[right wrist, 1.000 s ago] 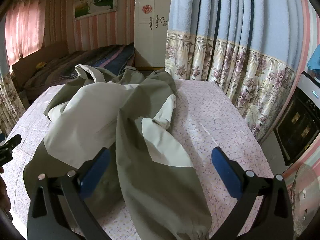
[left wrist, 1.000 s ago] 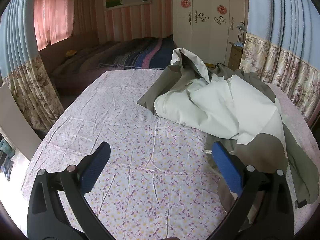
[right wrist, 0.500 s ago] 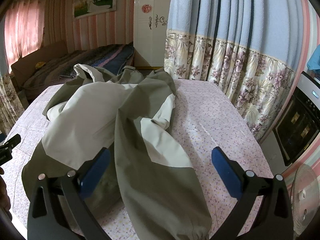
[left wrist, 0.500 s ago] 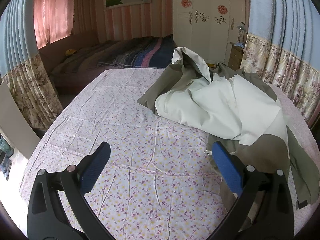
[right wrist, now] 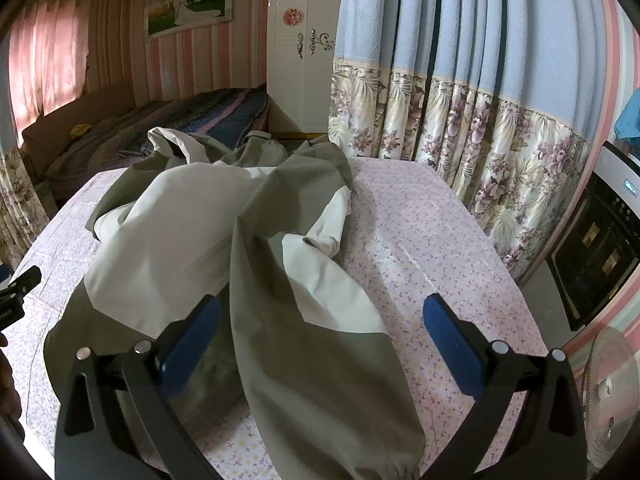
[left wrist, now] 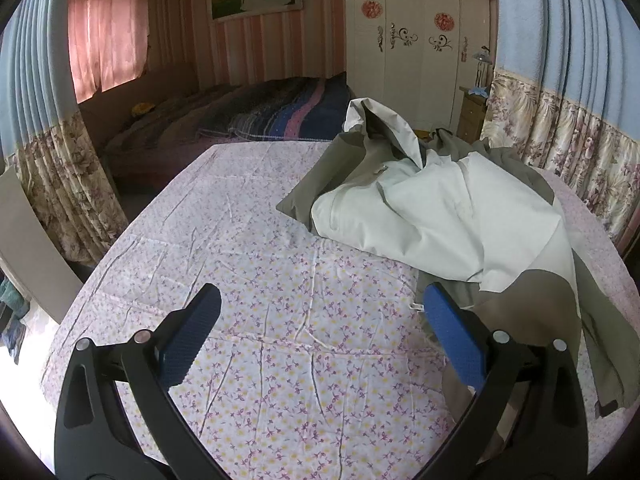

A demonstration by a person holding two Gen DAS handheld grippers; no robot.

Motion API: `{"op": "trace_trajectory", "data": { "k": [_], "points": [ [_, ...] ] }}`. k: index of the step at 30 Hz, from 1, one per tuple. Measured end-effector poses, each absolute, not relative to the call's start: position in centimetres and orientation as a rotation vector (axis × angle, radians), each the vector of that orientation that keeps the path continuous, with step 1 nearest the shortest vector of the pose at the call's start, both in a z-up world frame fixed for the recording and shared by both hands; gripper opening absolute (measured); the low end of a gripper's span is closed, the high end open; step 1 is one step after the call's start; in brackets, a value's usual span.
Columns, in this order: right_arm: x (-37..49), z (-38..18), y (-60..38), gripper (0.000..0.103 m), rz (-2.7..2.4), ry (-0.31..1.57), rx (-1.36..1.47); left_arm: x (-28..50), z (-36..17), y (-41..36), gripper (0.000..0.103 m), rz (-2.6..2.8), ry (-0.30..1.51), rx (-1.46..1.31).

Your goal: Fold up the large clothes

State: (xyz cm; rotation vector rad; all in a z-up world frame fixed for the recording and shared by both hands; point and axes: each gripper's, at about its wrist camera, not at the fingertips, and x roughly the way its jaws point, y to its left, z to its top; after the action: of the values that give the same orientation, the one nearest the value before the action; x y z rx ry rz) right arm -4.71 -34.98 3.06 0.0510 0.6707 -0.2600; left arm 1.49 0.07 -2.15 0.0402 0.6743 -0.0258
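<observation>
Biggest thing here is the table [left wrist: 248,280] with its floral cloth, white with little purple and yellow flowers, creased in a grid of fold lines. On it sits the jacket [left wrist: 448,216], a two-tone shell in olive and pale grey-green, smooth and slightly shiny, all bunched up. From my left wrist cam it fills the 1 to 3 o'clock part of the table; from the right cam the jacket [right wrist: 192,240] sits dead centre and towards 10 o'clock. Its hood [left wrist: 376,120] sticks up at the far end, so the long axis runs roughly away from me, 6 to 12. One sleeve [right wrist: 320,340] trails straight back at me, ending in a gathered elastic cuff [right wrist: 384,470] at 6 o'clock.

My left gripper [left wrist: 320,336] is spread wide over bare cloth, gripping nothing, its right-side blue pad just at the jacket's hem. My right gripper [right wrist: 320,340] is also spread wide, straddling that sleeve without pinching it.
</observation>
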Motion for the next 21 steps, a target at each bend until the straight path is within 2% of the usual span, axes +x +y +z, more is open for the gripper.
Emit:
{"op": "trace_trajectory", "data": {
  "k": [21],
  "points": [
    [-5.21,2.97,-35.24,0.101,-0.274,0.664,0.052,1.44,-2.45,0.25,0.1,-0.027,0.68,0.039]
  ]
}}
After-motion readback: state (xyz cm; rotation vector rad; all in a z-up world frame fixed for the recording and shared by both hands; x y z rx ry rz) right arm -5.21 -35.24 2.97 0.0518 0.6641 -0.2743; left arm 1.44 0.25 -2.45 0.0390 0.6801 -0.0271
